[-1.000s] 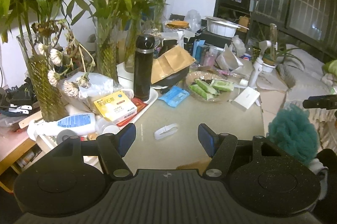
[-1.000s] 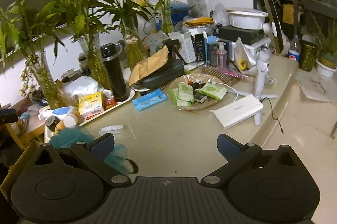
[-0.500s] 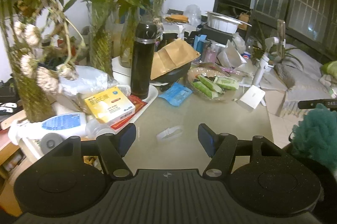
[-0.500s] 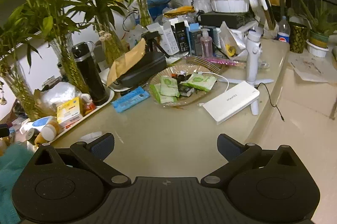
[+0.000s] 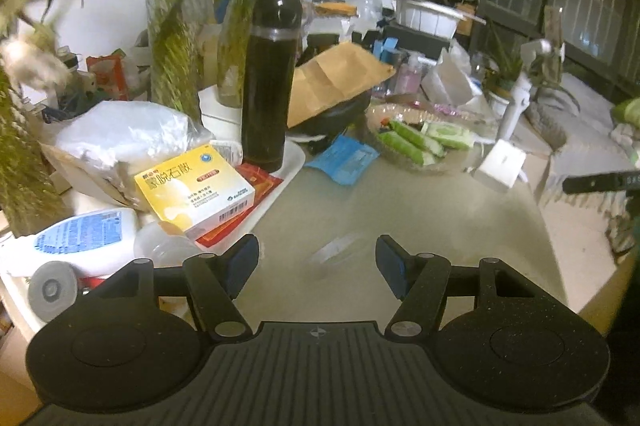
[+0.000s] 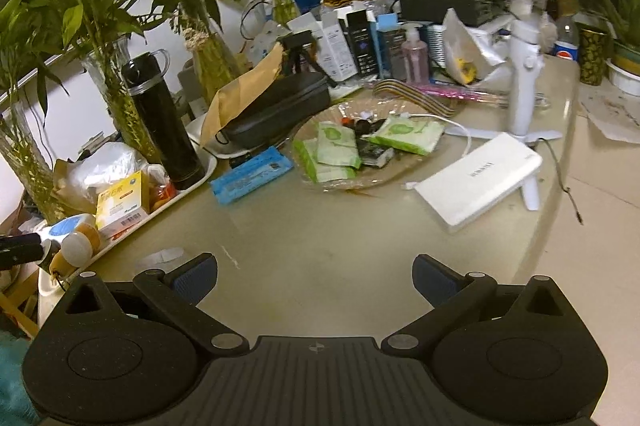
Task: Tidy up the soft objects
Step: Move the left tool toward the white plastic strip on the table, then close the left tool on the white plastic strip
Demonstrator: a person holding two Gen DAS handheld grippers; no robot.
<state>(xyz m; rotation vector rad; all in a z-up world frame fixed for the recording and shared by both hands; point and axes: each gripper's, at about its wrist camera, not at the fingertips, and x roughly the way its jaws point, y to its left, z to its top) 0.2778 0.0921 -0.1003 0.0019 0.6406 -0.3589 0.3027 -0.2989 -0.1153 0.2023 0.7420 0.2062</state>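
My left gripper (image 5: 318,264) is open and empty, low over the glossy table top (image 5: 420,226), with a small clear plastic piece (image 5: 336,250) lying just beyond its fingertips. My right gripper (image 6: 315,280) is also open over bare table top (image 6: 320,226), nothing between its fingers. A teal fluffy thing (image 6: 10,378) shows only at the bottom left corner of the right wrist view. Green tissue packs (image 6: 338,146) lie in a glass dish (image 6: 384,182), also seen as green packs (image 5: 416,142). A blue soft pack (image 6: 252,178) lies beside the dish.
A black flask (image 5: 270,82) stands on a white tray (image 5: 294,156) with a yellow box (image 5: 194,186) and a white bottle (image 5: 76,238). Vases of bamboo (image 5: 172,66) crowd the left. A white power bank (image 6: 480,178) and a white stand (image 6: 524,86) are at the right edge.
Both grippers have sunk and come closer to the table, still open. The teal fluffy thing has slipped out of the left wrist view and into the right view's bottom left corner.
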